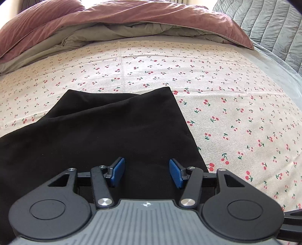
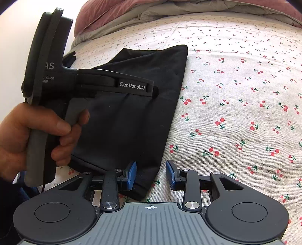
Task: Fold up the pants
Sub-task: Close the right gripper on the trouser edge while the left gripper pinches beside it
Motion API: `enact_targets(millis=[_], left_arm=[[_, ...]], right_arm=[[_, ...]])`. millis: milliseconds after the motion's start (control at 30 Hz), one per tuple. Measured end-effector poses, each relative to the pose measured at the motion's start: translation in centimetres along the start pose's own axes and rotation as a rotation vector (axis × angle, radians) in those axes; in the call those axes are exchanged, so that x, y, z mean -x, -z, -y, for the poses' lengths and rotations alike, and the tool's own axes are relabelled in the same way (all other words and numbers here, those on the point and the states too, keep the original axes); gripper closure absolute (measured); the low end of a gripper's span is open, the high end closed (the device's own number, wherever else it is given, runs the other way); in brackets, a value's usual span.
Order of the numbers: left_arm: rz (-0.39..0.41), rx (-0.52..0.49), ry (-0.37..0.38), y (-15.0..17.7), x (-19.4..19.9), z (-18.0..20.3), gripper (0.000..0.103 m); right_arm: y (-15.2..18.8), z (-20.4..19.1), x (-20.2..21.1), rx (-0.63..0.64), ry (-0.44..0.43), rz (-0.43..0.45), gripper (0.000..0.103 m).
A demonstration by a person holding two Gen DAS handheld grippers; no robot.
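Observation:
Black pants (image 1: 105, 128) lie folded flat on the cherry-print sheet (image 1: 236, 113). My left gripper (image 1: 146, 170) is open and empty, just above the near part of the pants. In the right wrist view the pants (image 2: 135, 116) lie left of centre. My right gripper (image 2: 151, 174) is open and empty over their near right corner, left pad above the cloth, right pad above the sheet (image 2: 236, 113). The left gripper's body (image 2: 75, 83), held by a hand (image 2: 37, 135), hovers over the pants at the left.
A pink duvet (image 1: 132, 17) with a grey lining is bunched along the far side of the bed. A grey quilted cover (image 1: 268, 24) lies at the far right. The cherry sheet stretches to the right of the pants.

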State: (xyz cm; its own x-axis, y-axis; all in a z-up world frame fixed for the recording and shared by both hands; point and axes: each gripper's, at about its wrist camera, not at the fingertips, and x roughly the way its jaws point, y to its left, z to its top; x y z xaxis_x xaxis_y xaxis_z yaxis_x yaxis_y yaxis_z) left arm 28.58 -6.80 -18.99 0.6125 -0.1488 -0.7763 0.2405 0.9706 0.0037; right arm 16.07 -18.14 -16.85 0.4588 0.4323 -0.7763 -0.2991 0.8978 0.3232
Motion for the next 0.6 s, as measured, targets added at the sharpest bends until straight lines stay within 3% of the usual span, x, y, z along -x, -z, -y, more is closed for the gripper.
enact_targets(millis=[133,600], left_arm=[[-0.008,0.067,0.030,-0.6,-0.3,-0.9,0.055],[-0.010,0.048,0.033,-1.0,-0.9,-0.5,0.055]], right_arm=[[0.1,0.6,0.0,-0.061,-0.061,-0.018,0.068],[1.4,6.8,-0.7,-0.457,-0.326,-0.015,0.069]])
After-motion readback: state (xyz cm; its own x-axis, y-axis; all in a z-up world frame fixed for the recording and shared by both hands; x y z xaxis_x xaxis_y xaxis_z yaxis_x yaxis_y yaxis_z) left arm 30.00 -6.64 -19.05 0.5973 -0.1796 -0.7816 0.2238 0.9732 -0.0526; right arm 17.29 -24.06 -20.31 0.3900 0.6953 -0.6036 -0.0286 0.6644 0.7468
